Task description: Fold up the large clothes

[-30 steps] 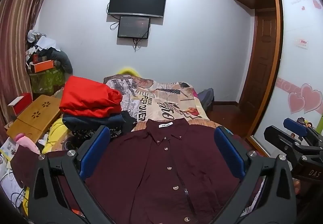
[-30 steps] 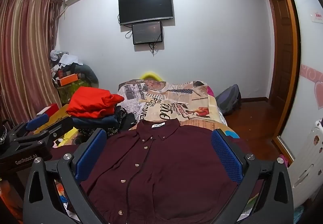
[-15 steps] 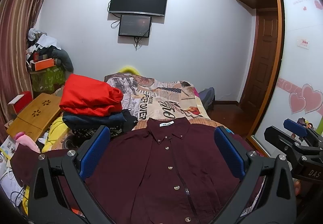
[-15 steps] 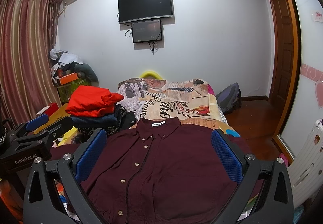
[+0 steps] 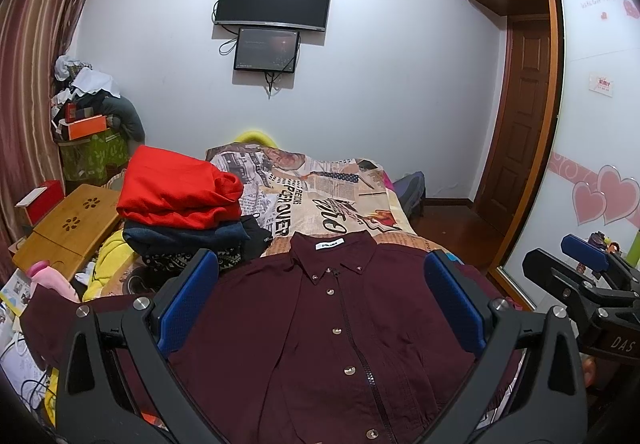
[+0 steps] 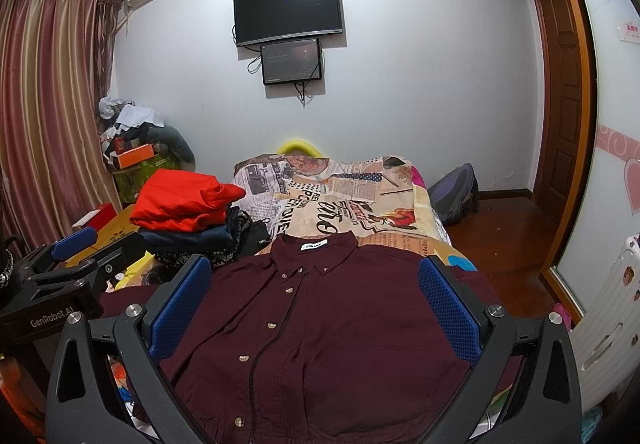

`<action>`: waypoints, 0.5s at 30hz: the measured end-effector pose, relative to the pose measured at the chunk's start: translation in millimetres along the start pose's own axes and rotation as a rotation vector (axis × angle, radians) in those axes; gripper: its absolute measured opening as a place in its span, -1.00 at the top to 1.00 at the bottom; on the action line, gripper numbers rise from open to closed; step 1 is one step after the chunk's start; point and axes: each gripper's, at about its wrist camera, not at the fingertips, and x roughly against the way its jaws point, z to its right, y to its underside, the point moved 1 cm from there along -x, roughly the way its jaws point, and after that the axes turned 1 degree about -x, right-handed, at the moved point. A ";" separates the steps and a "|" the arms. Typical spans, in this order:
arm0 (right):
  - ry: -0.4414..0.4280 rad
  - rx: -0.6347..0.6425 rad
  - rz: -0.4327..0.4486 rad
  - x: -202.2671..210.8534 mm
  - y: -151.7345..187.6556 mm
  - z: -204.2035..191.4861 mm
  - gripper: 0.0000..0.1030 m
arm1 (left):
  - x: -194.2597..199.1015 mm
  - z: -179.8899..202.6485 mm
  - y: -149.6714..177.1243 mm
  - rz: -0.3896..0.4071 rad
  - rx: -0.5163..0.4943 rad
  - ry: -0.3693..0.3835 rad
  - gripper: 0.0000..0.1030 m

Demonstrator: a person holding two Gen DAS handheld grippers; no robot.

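maroon shirt [image 5: 332, 328] flat beneath open left gripper [image 5: 320, 304]

The shirt [image 5: 332, 328] lies flat on the bed [image 5: 320, 204], collar toward the far wall. A stack of folded clothes [image 5: 180, 204] sits to its left, behind the left tongs [image 5: 320, 304]. The right tongs [image 6: 314, 300] hang above the shirt, right of the left tongs. A screen [image 5: 274, 0] hangs on the wall behind the bed.
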 end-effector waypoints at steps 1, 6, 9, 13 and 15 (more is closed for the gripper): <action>0.000 0.001 -0.001 0.6 -0.4 0.2 -1.00 | -0.2 0.1 -0.3 -0.001 0.000 0.000 -1.00; 0.001 0.001 -0.001 -0.8 0.4 0.4 -1.00 | -0.1 0.2 -0.5 -0.001 0.001 0.000 -1.00; 0.001 0.000 -0.001 -0.1 0.4 0.0 -1.00 | -0.1 0.5 -0.8 -0.001 -0.001 -0.001 -1.00; 0.001 0.001 -0.002 -0.9 0.6 0.0 -1.00 | 0.3 0.3 -1.1 -0.002 0.000 -0.001 -1.00; 0.002 0.001 -0.003 -0.7 0.4 0.1 -1.00 | 0.2 0.6 -0.8 -0.002 0.001 0.000 -1.00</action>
